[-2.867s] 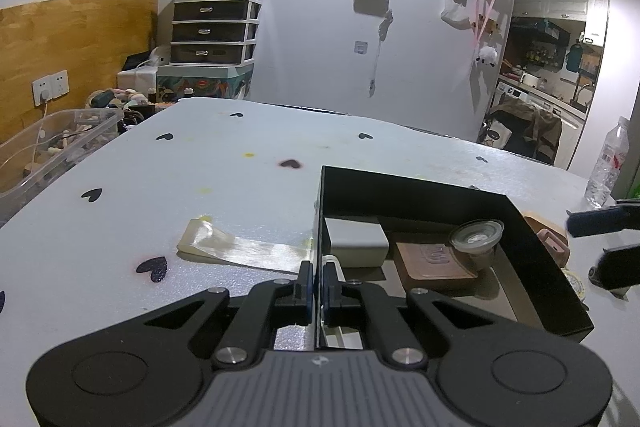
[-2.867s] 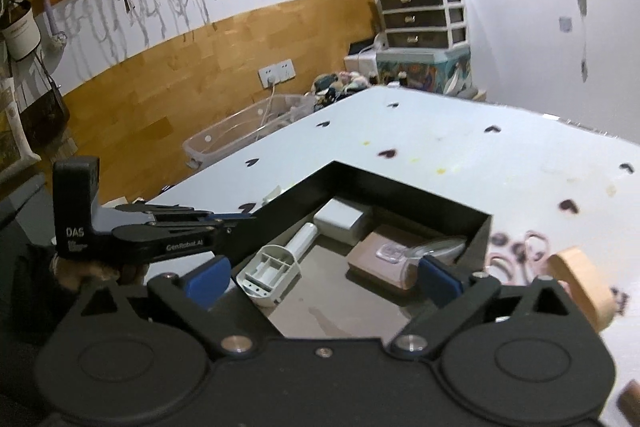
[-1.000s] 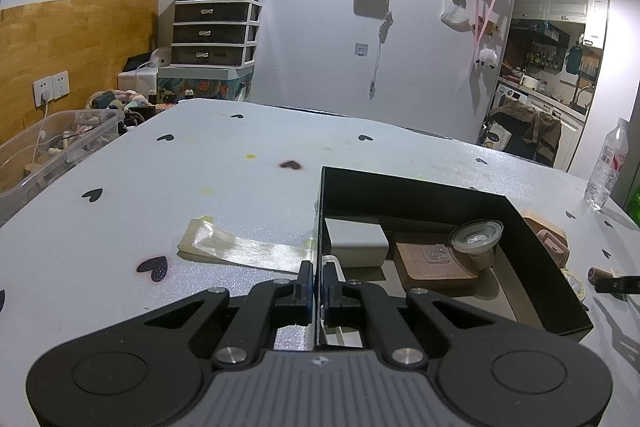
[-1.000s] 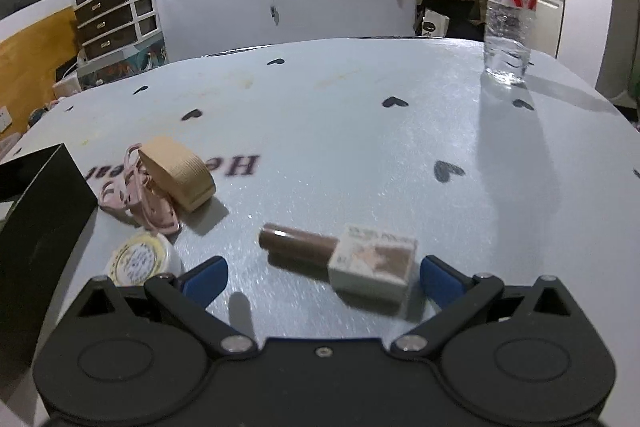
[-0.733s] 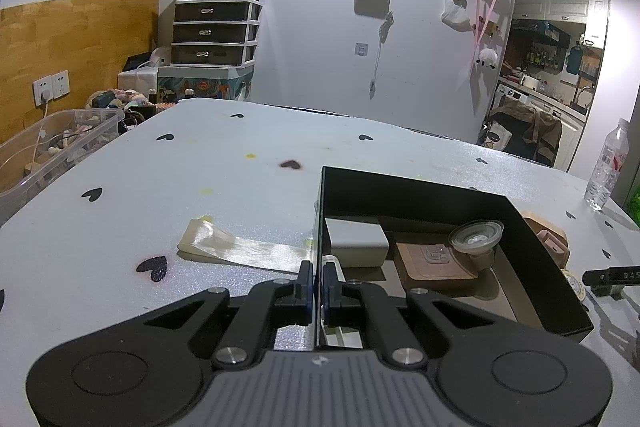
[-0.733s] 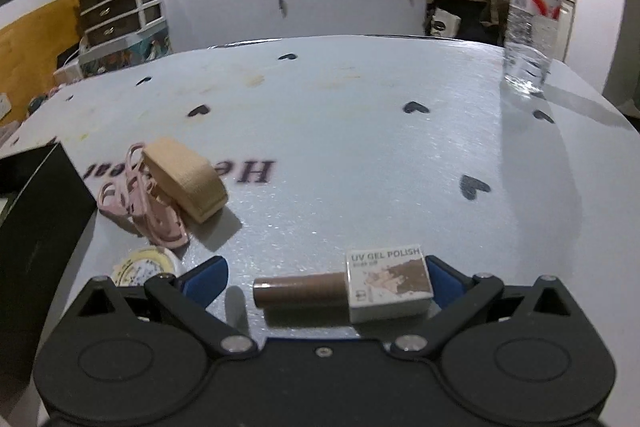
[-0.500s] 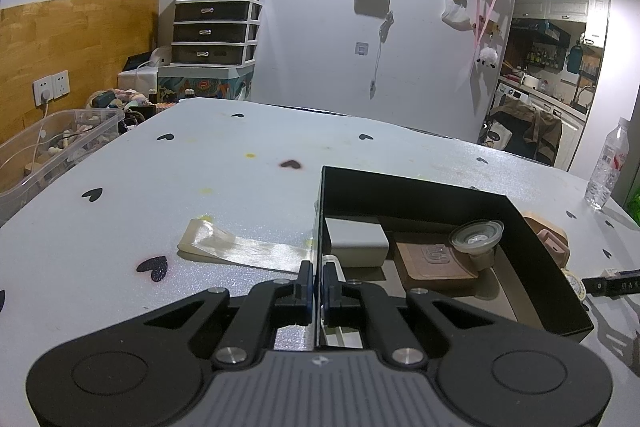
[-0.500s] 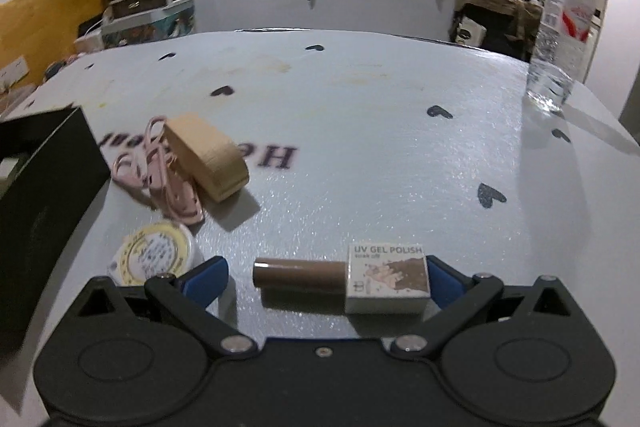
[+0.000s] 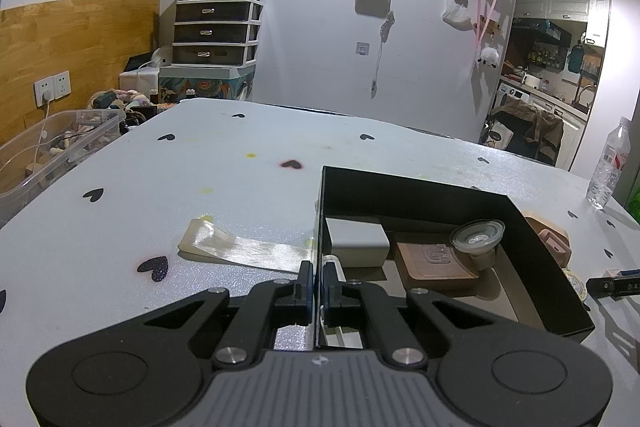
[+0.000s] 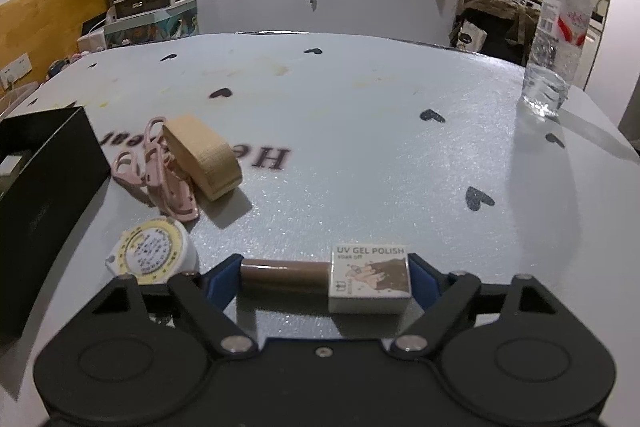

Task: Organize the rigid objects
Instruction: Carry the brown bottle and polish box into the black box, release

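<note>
My left gripper (image 9: pixel 315 283) is shut on the near left wall of the black box (image 9: pixel 420 187). The box holds a white block (image 9: pixel 356 237), a brown slab (image 9: pixel 434 261) and a clear round cup (image 9: pixel 477 234). My right gripper (image 10: pixel 324 279) has its blue pads touching both ends of the UV gel polish bottle (image 10: pixel 326 277), which lies crosswise on the table, brown tube left, white label right. A round yellow-white tin (image 10: pixel 154 251), pink clips (image 10: pixel 156 167) and a tan tape roll (image 10: pixel 202 151) lie left of it, beside the box (image 10: pixel 36 203).
A water bottle (image 10: pixel 556 39) stands at the far right of the white heart-patterned table. A clear strip of film (image 9: pixel 240 247) lies left of the box. A clear storage bin (image 9: pixel 48 155) sits off the table's left edge. The right gripper's tip (image 9: pixel 614 285) shows past the box.
My right gripper swung from over the box to the gel polish bottle, moved up to it, and its jaws have closed in onto both ends. The left gripper has not moved.
</note>
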A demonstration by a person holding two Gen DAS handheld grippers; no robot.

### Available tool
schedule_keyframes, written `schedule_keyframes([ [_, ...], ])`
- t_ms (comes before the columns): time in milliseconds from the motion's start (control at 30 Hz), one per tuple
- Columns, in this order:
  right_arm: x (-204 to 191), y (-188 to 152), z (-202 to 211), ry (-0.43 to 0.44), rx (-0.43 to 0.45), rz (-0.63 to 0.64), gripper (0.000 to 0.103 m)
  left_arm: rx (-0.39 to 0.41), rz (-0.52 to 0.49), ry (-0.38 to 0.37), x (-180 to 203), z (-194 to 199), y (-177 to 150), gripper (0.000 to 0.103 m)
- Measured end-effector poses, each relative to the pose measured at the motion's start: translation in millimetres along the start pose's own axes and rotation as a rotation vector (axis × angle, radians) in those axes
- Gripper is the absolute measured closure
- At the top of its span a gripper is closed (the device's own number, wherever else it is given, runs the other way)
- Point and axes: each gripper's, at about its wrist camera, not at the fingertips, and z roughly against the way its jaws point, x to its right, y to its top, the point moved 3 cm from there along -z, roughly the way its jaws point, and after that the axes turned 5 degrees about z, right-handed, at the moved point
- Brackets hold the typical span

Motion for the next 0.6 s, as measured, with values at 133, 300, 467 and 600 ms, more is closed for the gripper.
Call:
schedule_keyframes([
  [133, -14, 12, 29, 0.080, 0.086, 0.022, 0.017, 0.001, 0.002, -0.001, 0, 0, 0, 0.099],
  [300, -48, 35, 61, 0.247, 0.160, 0.054, 0.017, 0.002, 0.004, -0.002, 0, 0, 0, 0.099],
  [467, -93, 59, 73, 0.412, 0.152, 0.099, 0.017, 0.004, 0.004, -0.002, 0, -1, 0, 0.099],
  [600, -139, 75, 70, 0.505, 0.109, 0.161, 0.017, 0.006, 0.003, -0.005, 0, -1, 0, 0.099],
])
